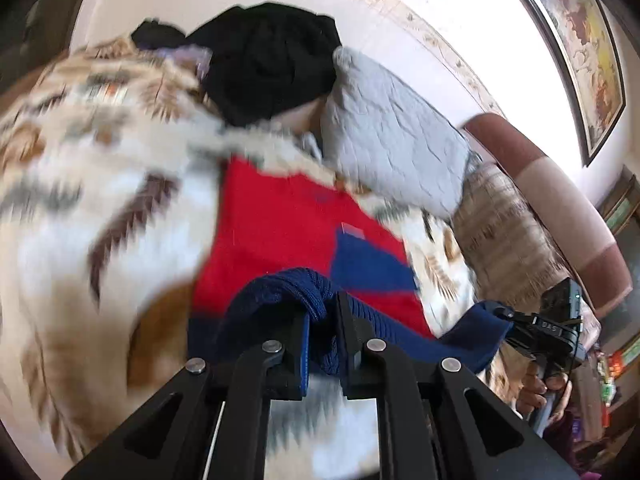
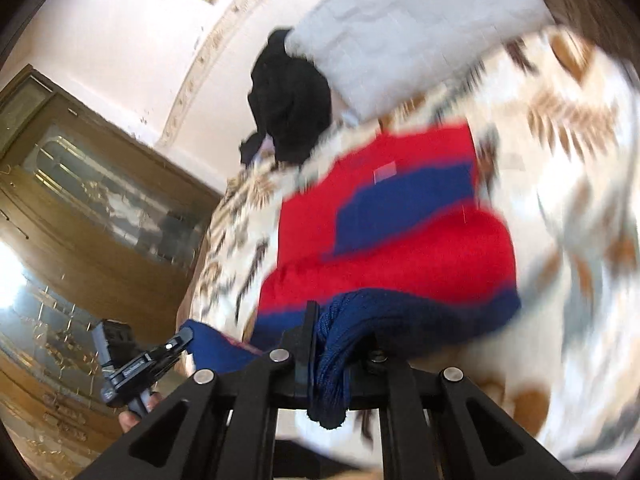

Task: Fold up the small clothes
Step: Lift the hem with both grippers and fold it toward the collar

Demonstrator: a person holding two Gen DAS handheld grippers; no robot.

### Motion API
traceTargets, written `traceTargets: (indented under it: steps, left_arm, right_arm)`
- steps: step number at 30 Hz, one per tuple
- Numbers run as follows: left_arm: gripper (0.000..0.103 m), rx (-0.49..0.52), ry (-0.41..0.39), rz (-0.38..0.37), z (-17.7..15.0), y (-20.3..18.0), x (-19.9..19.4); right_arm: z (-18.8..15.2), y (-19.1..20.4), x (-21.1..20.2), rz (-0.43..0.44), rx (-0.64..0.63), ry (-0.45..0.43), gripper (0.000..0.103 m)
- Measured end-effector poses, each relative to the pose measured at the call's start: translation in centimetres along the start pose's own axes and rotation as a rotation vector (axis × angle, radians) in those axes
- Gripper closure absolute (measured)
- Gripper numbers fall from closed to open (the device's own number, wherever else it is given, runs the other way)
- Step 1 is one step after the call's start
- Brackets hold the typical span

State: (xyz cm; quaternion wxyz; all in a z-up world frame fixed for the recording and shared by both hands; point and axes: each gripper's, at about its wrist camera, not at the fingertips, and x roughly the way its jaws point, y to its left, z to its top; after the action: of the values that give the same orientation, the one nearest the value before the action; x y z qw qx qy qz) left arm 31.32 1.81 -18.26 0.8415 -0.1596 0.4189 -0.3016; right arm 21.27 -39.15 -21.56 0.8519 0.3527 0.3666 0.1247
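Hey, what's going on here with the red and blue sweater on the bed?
A person is folding a small red sweater on a patterned blanket. Each hand holds a gripper: the left gripper and the right gripper are both shut on the sweater's navy hem, lifting that edge while the rest lies flat. A black garment and a grey pillow sit beyond it.

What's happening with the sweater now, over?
Left gripper and right gripper both shut on sweater hem. Sweater on blanket. Nothing blocking.
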Motion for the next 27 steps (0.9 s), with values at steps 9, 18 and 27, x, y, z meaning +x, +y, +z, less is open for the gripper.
traceTargets:
  steps: [9,18,27]
  left_arm:
    - [0.092,-0.062,-0.024,0.085,11.6,2.8,13.9]
    - [0.088,-0.161,0.099,0.197,12.6,9.1,23.8]
    - [0.047,-0.203,-0.134,0.182,14.0,8.6,16.5]
  right_arm:
    - [13.6,-4.9,9.2,-0.034,0.101,-0.122,0.093]
    - [19.2,-14.4,18.3,-0.007,0.35,-0.079,0.089]
    - [18.8,-17.6,12.4,0.06,0.477,-0.296,0.015]
